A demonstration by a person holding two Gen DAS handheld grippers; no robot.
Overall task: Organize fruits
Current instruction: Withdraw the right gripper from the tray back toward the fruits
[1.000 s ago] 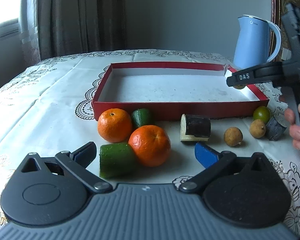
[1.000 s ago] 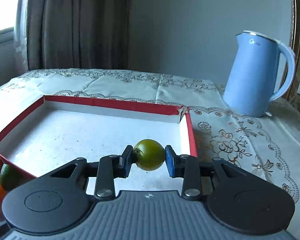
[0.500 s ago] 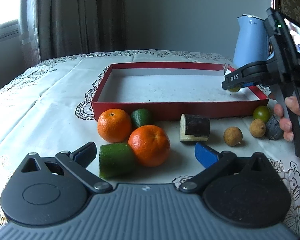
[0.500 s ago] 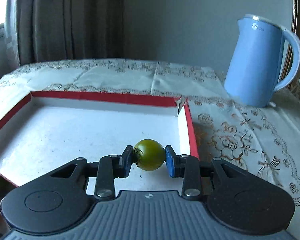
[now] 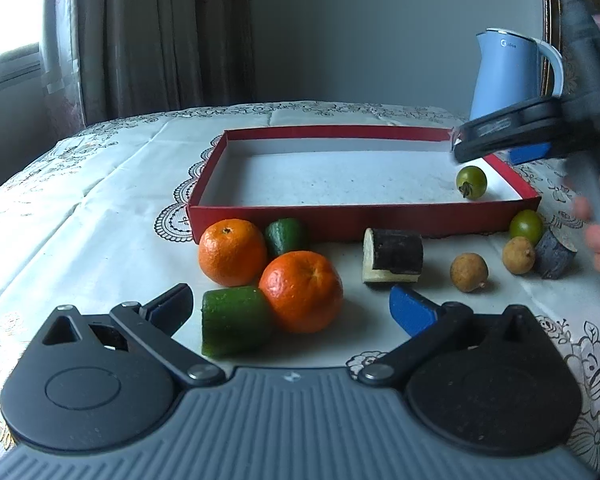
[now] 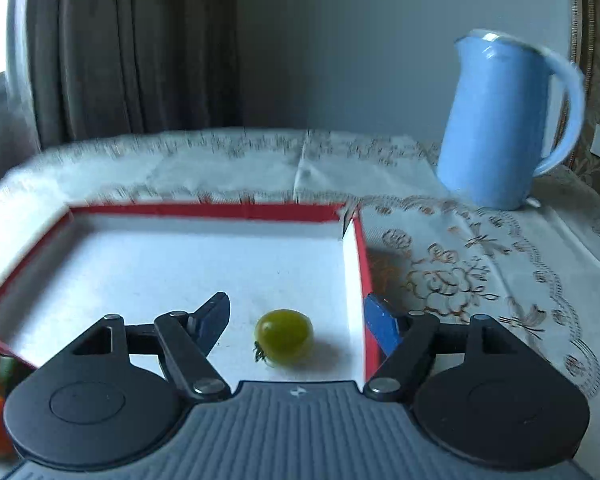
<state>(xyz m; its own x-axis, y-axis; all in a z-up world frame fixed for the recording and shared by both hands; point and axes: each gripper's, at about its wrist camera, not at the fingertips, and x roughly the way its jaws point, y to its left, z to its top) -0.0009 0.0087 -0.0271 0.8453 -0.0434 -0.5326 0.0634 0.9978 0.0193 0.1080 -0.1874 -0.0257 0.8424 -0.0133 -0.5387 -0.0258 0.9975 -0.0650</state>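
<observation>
A red tray [image 5: 340, 216] [image 6: 204, 211] with a white floor sits mid-table. A green tomato [image 5: 471, 182] [image 6: 284, 337] lies on the tray floor in its near right corner. My right gripper [image 6: 298, 322] [image 5: 500, 148] is open above it, not touching. My left gripper [image 5: 292, 308] is open and empty, with a green cucumber piece [image 5: 236, 320] and an orange [image 5: 301, 291] between its fingers' reach. A second orange [image 5: 232, 251] and another green piece [image 5: 286, 235] lie in front of the tray.
A dark sugarcane piece [image 5: 394, 255], two longans [image 5: 469, 266] [image 5: 519, 255], a second green tomato [image 5: 526, 225] and a dark chunk [image 5: 554, 254] lie right of the oranges. A blue kettle [image 5: 508, 72] [image 6: 500, 124] stands at the back right. Curtains hang behind the table.
My right gripper has opened and let the green tomato go; it now lies on the tray floor. The right gripper has also moved over the tray's corner. My left gripper has not moved.
</observation>
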